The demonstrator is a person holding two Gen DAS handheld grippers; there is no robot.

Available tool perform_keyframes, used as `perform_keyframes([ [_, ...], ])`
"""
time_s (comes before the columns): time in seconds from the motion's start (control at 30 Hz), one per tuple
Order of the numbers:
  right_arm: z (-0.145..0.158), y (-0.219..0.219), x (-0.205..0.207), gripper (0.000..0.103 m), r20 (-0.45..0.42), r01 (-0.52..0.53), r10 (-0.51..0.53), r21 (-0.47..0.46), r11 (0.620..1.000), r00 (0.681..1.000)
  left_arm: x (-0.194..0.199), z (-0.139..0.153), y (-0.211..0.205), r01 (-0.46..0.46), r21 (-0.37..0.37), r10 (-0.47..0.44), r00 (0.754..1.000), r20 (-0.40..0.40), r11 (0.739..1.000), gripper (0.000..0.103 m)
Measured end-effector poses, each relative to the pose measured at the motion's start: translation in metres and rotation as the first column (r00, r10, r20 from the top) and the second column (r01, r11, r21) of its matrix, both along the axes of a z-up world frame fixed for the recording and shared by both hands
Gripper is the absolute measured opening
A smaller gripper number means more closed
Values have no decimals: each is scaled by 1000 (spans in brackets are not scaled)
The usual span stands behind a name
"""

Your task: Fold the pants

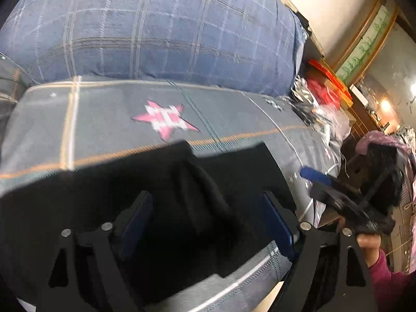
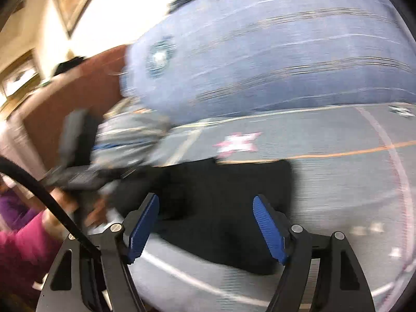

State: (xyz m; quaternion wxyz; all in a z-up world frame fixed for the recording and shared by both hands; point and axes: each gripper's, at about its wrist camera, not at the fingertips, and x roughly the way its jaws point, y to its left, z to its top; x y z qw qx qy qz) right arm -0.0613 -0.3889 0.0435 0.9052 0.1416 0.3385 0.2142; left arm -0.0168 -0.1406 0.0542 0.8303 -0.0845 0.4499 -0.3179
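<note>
Pants: the black fabric pants [image 1: 156, 195] lie flat on the bed, already folded into a compact dark block with a straight far edge, just short of the pink and white star patch [image 1: 165, 119] printed on the sheet.
Bed: the grey checked bed sheet [image 1: 78, 130] with orange and white lines carries the pants; a big blue plaid quilt roll [image 1: 156, 26] sits behind them, well apart from the fold.
Left gripper: the left gripper [image 1: 208, 218] hangs over the near part of the pants, its blue-padded fingers [image 1: 278, 223] spread wide, with nothing pinched between them.
Right gripper: the right gripper [image 2: 208, 226] hovers over the right end of the same dark block, its ribbed blue fingers [image 2: 269, 231] likewise spread apart and clear of the cloth. The left view shows it off to the right, held by a hand in a magenta sleeve [image 1: 384, 275].
Clutter: red boxes and crinkled plastic [image 1: 325, 91] pile up at the far side of the bed, not touching the pants.
Progress: I'd judge the fold laid down and let go, since neither tool grips cloth.
Left to do: perhaps one more fold or a smoothing of the edges; the right view is too blurred to tell how neat the stack is.
</note>
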Motion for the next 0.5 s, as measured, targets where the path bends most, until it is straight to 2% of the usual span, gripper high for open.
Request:
perform_keyframes([
  [0.07,-8,-3,10,75,-23,40,-40,-25,999,999,-5,-8,-15,-22,75,20,1000,18,997,83],
  [0.1,-12,-2,14,61,-24,45,-46,-28,999,999,-5,-12,-18,-44,113,42,999,23,993,82],
  [0.13,-14,0,18,39,-28,44,-45,-47,998,999,-5,-14,-23,-62,131,60,998,24,989,65],
  [0.17,-17,2,24,30,-34,43,-45,-73,996,998,-4,-16,-26,-52,118,51,999,15,992,49],
  [0.2,-21,2,28,20,-40,42,-46,-101,994,998,-1,-18,-32,-35,118,35,999,2,992,27],
  [0.27,-24,3,33,20,-35,36,-41,-126,991,999,3,-22,-43,-32,184,28,999,24,982,24],
  [0.3,-28,2,35,20,-39,31,-36,-124,992,999,6,-23,-46,-27,190,23,999,23,981,22],
  [0.4,-33,-5,40,20,-74,36,-45,-117,992,996,14,-20,-47,-22,176,20,1000,10,984,17],
  [0.5,-29,-4,35,20,-73,23,-31,-104,994,997,13,-7,-41,-18,159,12,999,39,987,16],
])
